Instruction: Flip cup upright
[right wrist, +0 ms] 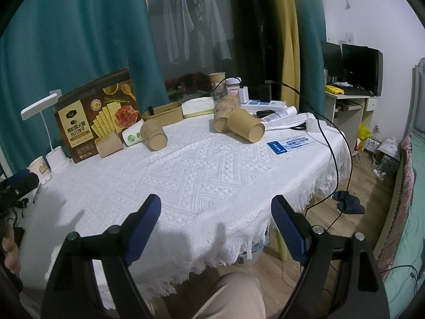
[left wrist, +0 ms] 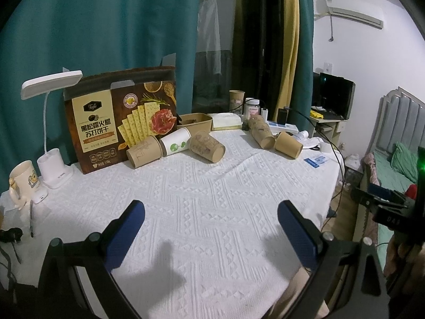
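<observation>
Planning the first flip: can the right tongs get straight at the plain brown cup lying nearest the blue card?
Probably yes. The right tongs are open, and only bare tablecloth lies between them and that plain brown cup, whose mouth faces them. A black cable runs just right of it.

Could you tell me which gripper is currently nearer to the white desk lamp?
Left. The left gripper hangs over the tablecloth's near left part, on the white desk lamp's side; the right gripper sits farther right, near the fringed edge.

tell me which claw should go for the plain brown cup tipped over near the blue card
Right, probably. The plain cup lies on the table's right side beside the blue card, nearer the open right claw. The left claw, also open, faces the cracker box side.
</observation>
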